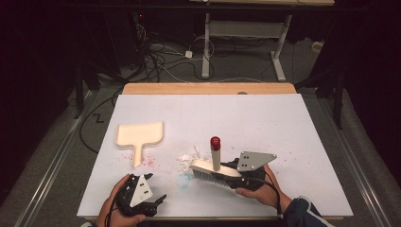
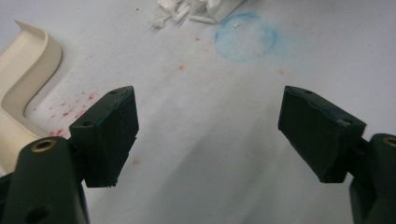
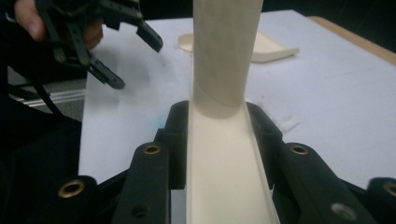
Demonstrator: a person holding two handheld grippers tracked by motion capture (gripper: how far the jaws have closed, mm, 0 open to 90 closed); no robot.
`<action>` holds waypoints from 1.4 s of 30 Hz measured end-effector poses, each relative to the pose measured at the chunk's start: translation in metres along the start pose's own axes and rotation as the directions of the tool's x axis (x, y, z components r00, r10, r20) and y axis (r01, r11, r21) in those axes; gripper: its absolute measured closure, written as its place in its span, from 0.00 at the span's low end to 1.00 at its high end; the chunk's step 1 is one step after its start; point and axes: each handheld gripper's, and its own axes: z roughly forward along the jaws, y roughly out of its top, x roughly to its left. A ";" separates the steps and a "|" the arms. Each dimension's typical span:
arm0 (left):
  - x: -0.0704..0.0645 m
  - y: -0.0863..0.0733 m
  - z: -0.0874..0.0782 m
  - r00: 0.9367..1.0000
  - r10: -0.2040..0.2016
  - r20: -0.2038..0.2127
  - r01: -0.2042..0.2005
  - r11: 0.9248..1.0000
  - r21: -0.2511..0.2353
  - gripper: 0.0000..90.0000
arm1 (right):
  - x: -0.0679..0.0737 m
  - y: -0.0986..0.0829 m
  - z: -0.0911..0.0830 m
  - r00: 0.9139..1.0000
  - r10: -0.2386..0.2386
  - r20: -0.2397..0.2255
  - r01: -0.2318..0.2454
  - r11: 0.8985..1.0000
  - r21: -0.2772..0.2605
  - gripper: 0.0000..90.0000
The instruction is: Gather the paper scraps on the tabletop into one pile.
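Note:
A cream hand brush [image 1: 215, 169] lies on the white board, its handle [image 1: 215, 153] standing up with a red tip. My right gripper [image 1: 235, 178] is shut on the brush's head from the near right; the right gripper view has the jaws pressed on both sides of the cream head [image 3: 224, 163]. A cream dustpan [image 1: 139, 135] lies flat at the left of the board. My left gripper [image 1: 157, 187] is open near the front edge, nothing between its jaws [image 2: 210, 130]. White scraps [image 1: 189, 156] lie just left of the brush.
A faint blue ring stain [image 1: 183, 181] marks the board beside the bristles, and red specks [image 1: 151, 161] dot it near the dustpan handle. The board's wooden far edge [image 1: 208, 88] faces a desk frame and cables on the floor.

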 end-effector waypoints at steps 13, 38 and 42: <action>0.000 -0.001 -0.001 1.000 -0.008 -0.020 0.008 1.000 0.004 0.21 | -0.002 0.000 -0.089 0.992 0.086 0.089 -0.089 0.996 0.030 0.76; 0.000 0.007 0.010 1.000 -0.013 -0.020 0.013 0.999 0.035 0.21 | -0.100 -0.050 -0.098 0.921 0.340 0.189 -0.388 0.843 0.374 0.60; -0.001 0.007 0.011 1.000 -0.010 -0.014 0.011 0.999 0.036 0.21 | -0.107 -0.046 -0.095 0.937 0.286 0.200 -0.344 0.851 0.397 0.53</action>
